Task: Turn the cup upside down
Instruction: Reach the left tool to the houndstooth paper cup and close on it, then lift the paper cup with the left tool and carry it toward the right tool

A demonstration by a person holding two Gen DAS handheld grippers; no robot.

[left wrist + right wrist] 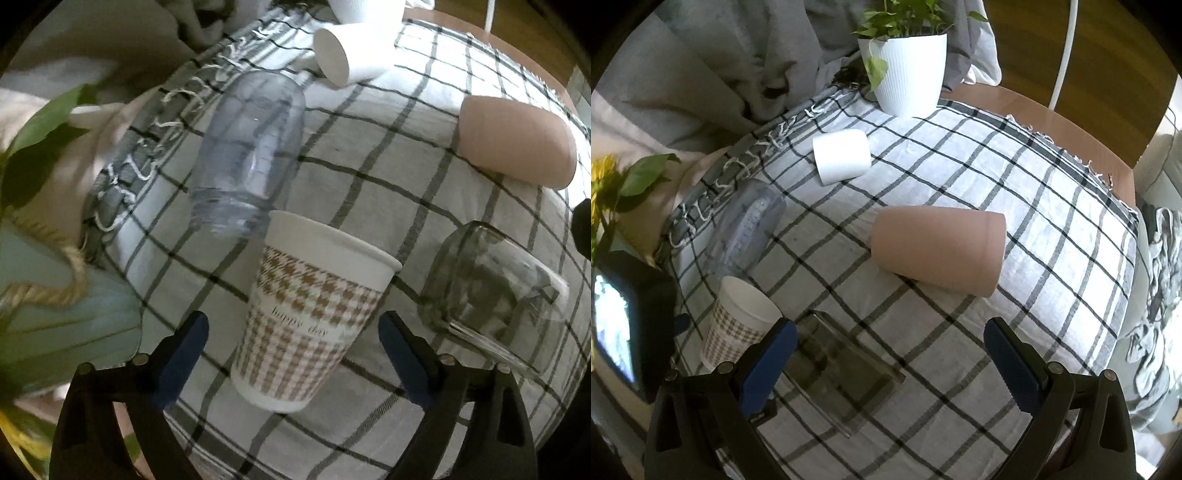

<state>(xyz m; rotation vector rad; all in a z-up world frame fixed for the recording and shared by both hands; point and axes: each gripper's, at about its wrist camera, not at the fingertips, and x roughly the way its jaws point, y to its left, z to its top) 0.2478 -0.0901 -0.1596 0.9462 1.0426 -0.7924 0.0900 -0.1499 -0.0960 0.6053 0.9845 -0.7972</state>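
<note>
Between the blue-padded fingers of the left gripper [293, 328] stands a patterned paper cup [306, 325], upright with its rim uppermost, on the checked tablecloth [388, 155]. The jaws are spread wide; a clear gap shows on each side of the cup, so nothing is held. Just behind the cup lies a clear plastic bottle [247, 155] on its side, its mouth near the cup rim. To the right of the cup lies a clear glass [491, 288], also on its side.

Right gripper [890, 350] is likewise spread wide and holds nothing. It hovers over the cloth with the clear glass directly ahead of its left finger [768, 365]. Beyond it lies a pink cup [942, 251] on its side. Farther back lies a white cup [842, 155], also on its side. A white ribbed plant pot [908, 70] stands at the far edge.
</note>
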